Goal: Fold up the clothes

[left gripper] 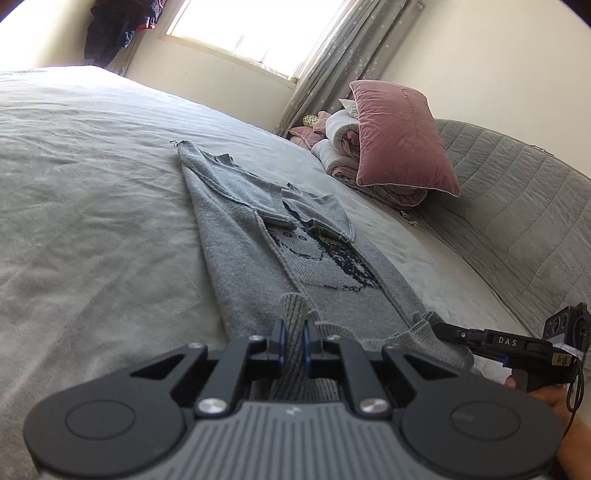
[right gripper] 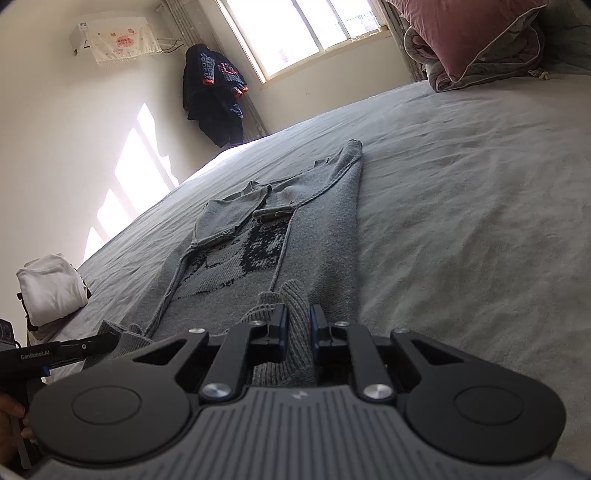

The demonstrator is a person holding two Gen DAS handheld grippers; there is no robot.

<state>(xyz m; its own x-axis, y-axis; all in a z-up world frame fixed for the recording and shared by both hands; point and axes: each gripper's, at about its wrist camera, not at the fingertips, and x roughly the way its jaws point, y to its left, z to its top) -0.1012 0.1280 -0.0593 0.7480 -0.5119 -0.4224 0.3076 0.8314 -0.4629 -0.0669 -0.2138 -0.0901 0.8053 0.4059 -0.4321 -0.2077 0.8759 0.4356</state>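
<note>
Our left gripper point(left gripper: 294, 334) and right gripper point(right gripper: 298, 323) pinched the grey knitted sweater's point(left gripper: 258, 236) ribbed hem at 6 o'clock. We judged both corners should lift evenly toward 12 o'clock.

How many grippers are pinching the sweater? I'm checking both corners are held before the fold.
2: the left gripper clamps one bunch of the sweater's near ribbed hem, and the right gripper clamps another.

Home bedroom: wide bed point(left gripper: 92, 155), pink pillow point(left gripper: 402, 136) (curtained window point(left gripper: 258, 29) behind).
</note>
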